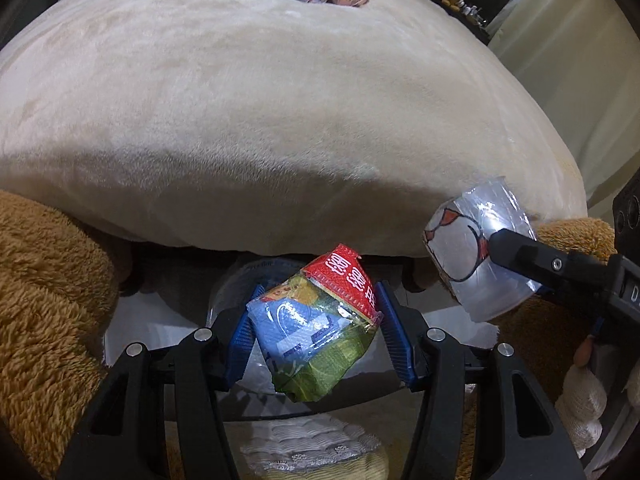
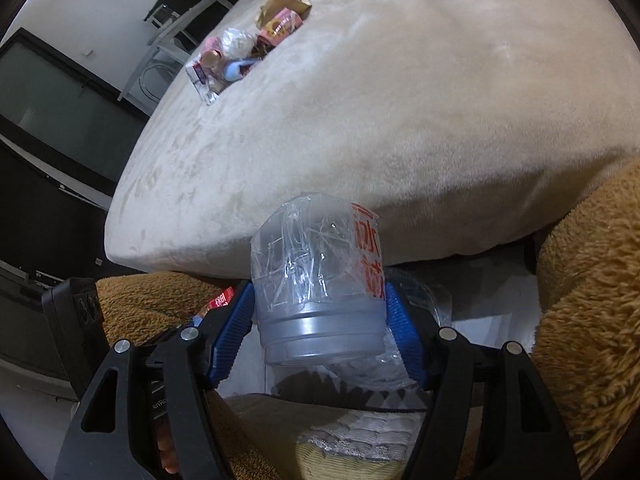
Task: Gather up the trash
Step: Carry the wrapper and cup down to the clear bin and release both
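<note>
Both grippers are loaded, so two pieces of trash are already off the bed and on their way. The left gripper (image 1: 316, 332) has its jaws pinching a crumpled wrapper (image 1: 320, 328), red at the top, blue and green lower down, held between the blue pads near the bottom of the left wrist view. The right gripper (image 2: 320, 320) has its jaws clamped on a clear plastic cup (image 2: 320, 284) with red print, wrapped in crinkled film; the same cup shows at the right of the left wrist view, so the two grippers hang close side by side.

Both point down past the near edge of the bed (image 1: 280, 120), over a gap between two brown plush shapes (image 1: 44, 300). Below the wrapper there is a pale, clear-rimmed container (image 1: 224, 292) that looks like a bin with a liner, though I cannot tell for sure. If it is the bin, the step in hand is the drop: both pieces seem to be above or just short of it and neither is released yet.

Much is left. At the far side of the bed lies a pile (image 2: 248, 48) of trash: a brown paper bag, a pink box, a white crumpled bag, a blue piece and a clear wrapper, lying together. By my reckoning the task is in its early part, with several more trips needed.
</note>
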`<act>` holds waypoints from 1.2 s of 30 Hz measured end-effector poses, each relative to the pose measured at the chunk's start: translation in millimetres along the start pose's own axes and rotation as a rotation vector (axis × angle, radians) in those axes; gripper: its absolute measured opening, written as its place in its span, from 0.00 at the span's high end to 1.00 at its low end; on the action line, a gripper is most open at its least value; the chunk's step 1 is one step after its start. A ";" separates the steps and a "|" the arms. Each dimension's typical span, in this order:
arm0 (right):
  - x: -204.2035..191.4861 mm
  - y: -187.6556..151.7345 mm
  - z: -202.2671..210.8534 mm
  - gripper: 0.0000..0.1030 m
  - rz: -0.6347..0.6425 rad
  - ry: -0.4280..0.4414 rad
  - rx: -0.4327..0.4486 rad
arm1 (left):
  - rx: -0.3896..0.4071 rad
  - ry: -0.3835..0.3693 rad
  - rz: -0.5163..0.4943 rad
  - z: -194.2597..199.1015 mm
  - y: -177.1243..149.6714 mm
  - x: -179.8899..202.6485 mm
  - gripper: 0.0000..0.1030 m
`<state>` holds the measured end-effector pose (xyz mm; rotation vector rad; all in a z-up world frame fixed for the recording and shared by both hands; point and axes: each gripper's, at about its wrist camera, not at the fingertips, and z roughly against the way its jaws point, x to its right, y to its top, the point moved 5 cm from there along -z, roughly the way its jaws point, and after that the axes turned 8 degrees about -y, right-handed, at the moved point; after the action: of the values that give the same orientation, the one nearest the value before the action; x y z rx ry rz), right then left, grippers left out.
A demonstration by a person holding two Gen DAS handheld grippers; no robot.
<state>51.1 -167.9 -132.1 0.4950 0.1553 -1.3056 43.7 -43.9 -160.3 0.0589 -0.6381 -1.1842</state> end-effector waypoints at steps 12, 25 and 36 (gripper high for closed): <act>6.9 -10.5 -37.3 0.36 -0.022 -0.073 -0.161 | -0.116 0.049 0.040 -24.2 -10.0 -8.4 0.46; 7.7 -4.6 -31.3 0.27 -0.074 0.015 -0.164 | -0.076 0.059 0.061 -14.2 -5.8 -18.2 0.25; 4.9 -4.1 -26.6 0.27 -0.037 -0.005 -0.095 | -0.014 0.040 0.057 -7.4 -5.0 -20.6 0.25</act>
<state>52.9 -161.5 -158.7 0.4092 0.2222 -1.3293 38.6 -30.0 -177.2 0.0524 -0.5930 -1.1294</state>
